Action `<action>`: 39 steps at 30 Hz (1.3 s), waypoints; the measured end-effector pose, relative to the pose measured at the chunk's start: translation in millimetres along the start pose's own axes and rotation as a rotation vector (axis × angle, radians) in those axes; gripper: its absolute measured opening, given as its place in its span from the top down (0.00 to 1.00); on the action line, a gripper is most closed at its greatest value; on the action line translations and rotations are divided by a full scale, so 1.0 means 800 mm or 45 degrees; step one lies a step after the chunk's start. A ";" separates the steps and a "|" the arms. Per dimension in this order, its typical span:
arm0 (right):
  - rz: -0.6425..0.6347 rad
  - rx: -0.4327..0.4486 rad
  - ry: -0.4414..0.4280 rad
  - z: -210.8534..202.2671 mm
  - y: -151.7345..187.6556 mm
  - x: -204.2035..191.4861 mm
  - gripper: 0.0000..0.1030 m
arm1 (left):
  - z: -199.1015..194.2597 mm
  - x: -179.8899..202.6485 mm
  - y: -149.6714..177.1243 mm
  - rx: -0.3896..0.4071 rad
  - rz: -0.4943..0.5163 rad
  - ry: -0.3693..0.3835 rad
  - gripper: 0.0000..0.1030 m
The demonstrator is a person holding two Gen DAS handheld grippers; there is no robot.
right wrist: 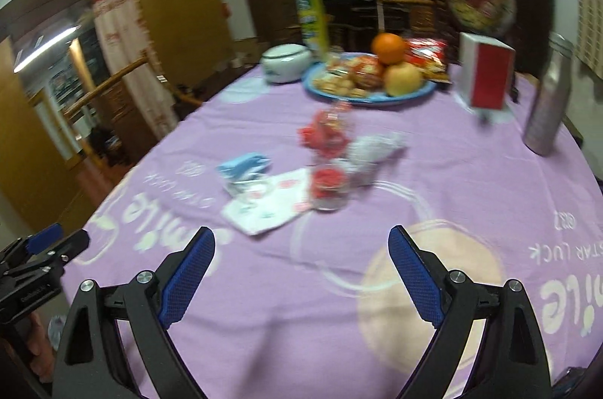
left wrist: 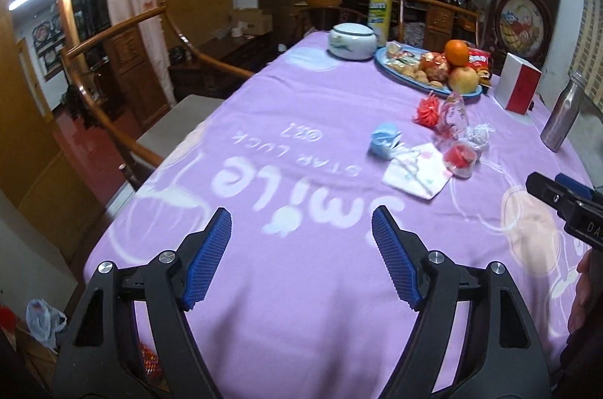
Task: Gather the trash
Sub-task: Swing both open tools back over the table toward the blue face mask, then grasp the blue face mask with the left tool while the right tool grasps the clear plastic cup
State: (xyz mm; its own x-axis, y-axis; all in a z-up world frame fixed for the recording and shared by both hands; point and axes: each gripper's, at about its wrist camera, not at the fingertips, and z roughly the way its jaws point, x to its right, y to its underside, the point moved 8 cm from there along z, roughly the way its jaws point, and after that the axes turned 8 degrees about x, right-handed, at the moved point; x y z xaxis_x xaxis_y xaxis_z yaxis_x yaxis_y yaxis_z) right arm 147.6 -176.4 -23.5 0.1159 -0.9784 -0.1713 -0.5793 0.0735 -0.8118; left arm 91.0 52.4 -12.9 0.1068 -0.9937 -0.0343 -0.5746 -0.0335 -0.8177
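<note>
Roughly mid-worktop, the trash lies in a loose cluster on the purple cloth: a crumpled blue wrapper, a flat white printed paper just beside it, a small clear cup with red inside touching that paper's far corner, a white crumpled wad next to the cup, a clear plastic wrapper standing up behind, and a red frilled paper at its side. In the right wrist view the same cluster is blurred, with the cup nearest the camera.

Beyond the litter sits a blue oval plate heaped with snacks, an orange and an apple. A white lidded bowl and a tall yellow canister stand farther back. A red-and-white box and a steel bottle stand off to the right, well apart from the trash.

The left tongs hover above bare cloth on the near side of the cluster, spread wide, nothing between them. The right tongs are likewise spread wide and empty, short of the paper. Each pair shows at the edge of the other's view.

A wooden chair stands at the worktop's left side.
</note>
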 end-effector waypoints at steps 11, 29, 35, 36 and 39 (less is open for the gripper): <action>0.132 -0.116 0.140 0.069 0.027 0.078 0.11 | 0.087 0.064 -0.011 -0.119 0.065 0.059 0.27; 0.221 -0.179 0.129 0.083 0.046 0.098 0.11 | 0.214 0.115 -0.066 -0.204 0.042 0.106 0.28; 0.223 -0.186 0.131 0.085 0.046 0.099 0.11 | 0.251 0.133 -0.040 -0.315 0.068 0.132 0.46; 0.223 -0.185 0.131 0.085 0.046 0.098 0.11 | 0.253 0.135 -0.036 -0.327 0.072 0.134 0.58; 0.222 -0.184 0.128 0.085 0.047 0.098 0.11 | 0.255 0.134 -0.031 -0.333 0.100 0.121 0.79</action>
State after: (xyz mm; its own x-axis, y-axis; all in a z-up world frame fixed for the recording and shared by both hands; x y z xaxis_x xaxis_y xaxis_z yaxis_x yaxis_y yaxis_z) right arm 189.6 -237.2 -105.0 -0.0729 -0.9681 -0.2395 -0.6936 0.2218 -0.6853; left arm 282.0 -31.9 -113.4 -0.0160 -0.9995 -0.0274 -0.7692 0.0298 -0.6383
